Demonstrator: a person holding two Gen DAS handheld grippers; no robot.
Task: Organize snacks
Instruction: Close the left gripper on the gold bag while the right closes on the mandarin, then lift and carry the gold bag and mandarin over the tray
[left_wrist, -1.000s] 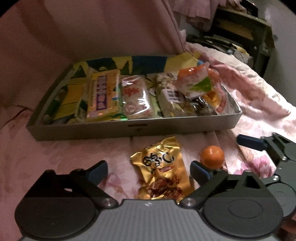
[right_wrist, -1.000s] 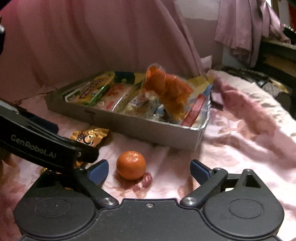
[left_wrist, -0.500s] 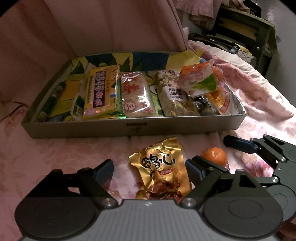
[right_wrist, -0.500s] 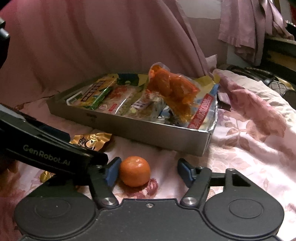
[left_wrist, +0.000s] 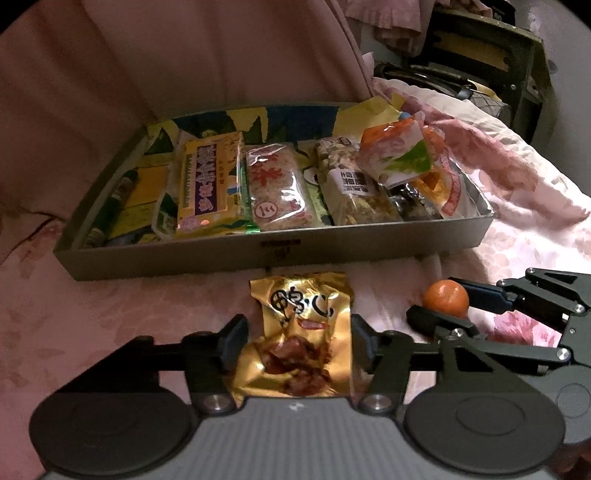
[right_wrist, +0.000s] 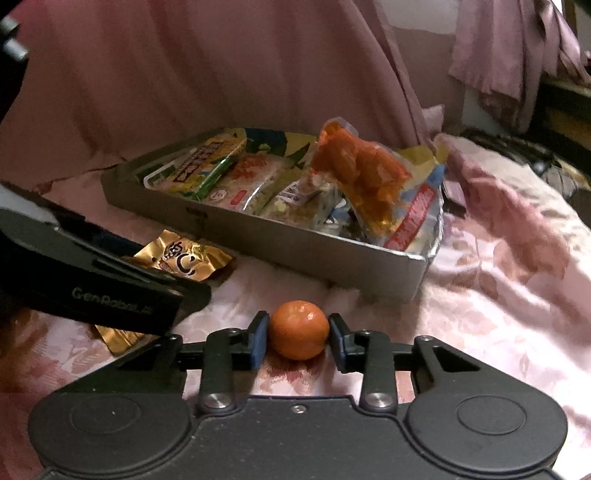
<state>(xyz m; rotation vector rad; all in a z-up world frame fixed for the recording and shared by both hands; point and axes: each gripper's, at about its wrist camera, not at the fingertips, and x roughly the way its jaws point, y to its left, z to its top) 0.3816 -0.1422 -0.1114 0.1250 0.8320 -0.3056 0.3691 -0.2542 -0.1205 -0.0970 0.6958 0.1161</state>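
A gold foil snack packet (left_wrist: 301, 332) lies on the pink bedspread in front of a grey tray (left_wrist: 280, 249). My left gripper (left_wrist: 297, 341) is shut on the gold packet, one finger at each side. A small orange (right_wrist: 298, 334) sits on the bedspread to the right. My right gripper (right_wrist: 297, 338) is shut on the orange, fingers touching both sides. The orange (left_wrist: 446, 298) and the right gripper's fingers (left_wrist: 484, 297) also show in the left wrist view. The gold packet (right_wrist: 181, 258) shows in the right wrist view behind the left gripper's body (right_wrist: 99, 291).
The grey tray (right_wrist: 303, 245) holds several snack packs side by side: a yellow box (left_wrist: 208, 188), a clear rice-cracker pack (left_wrist: 277, 188), a nut pack (left_wrist: 351, 192) and an orange-and-white bag (left_wrist: 397, 151). Pink curtain behind. Dark shelving (left_wrist: 491, 62) at the far right.
Both grippers moved forward and closed. The left one shut on the gold packet, the right one shut on the orange. The tray looks closer.
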